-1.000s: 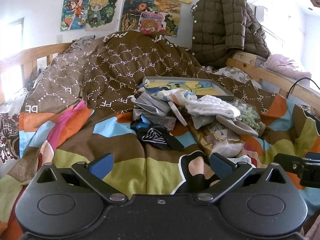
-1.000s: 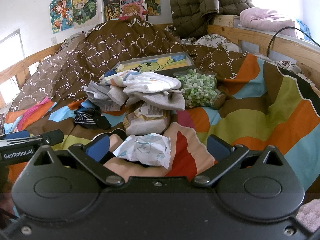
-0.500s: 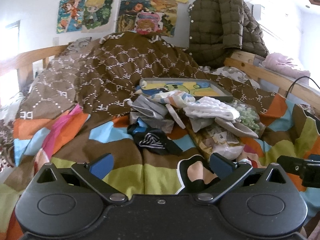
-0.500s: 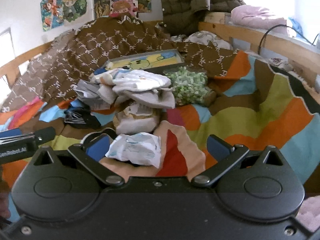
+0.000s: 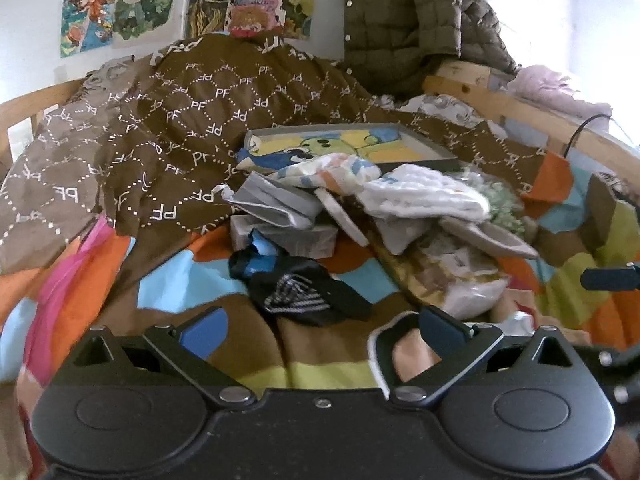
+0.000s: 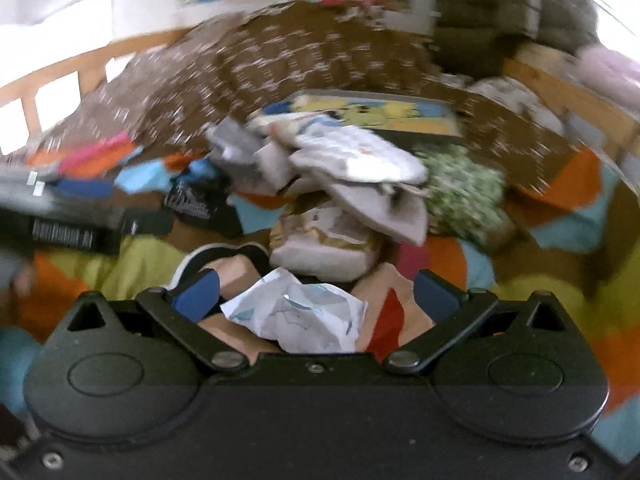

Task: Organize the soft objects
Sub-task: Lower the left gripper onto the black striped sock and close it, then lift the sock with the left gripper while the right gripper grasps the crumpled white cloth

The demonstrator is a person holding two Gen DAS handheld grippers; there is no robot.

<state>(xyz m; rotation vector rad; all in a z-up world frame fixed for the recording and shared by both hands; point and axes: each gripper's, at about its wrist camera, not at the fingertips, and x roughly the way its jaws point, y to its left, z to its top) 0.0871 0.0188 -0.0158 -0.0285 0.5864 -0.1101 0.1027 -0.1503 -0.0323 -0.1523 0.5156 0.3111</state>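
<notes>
A heap of soft things lies mid-bed: a white quilted cloth (image 5: 424, 196), grey folded cloths (image 5: 276, 204), a black striped sock (image 5: 300, 292), a beige packet (image 6: 324, 240) and a green-speckled bag (image 6: 460, 188). My left gripper (image 5: 320, 330) is open and empty, just short of the sock. My right gripper (image 6: 316, 294) is open, with a crumpled white wrapper (image 6: 300, 314) lying between its fingers, not clamped. The right wrist view is blurred.
A flat cartoon-print box (image 5: 360, 146) lies behind the heap on a brown quilt (image 5: 192, 120). The colourful bedspread (image 5: 180, 276) covers the bed. Wooden rails (image 5: 520, 108) run along the right. A padded jacket (image 5: 416, 20) hangs at the back.
Both grippers have moved forward toward the heap. The right view now swings fast and is blurred; the wrapper sits deeper between its open fingers.
</notes>
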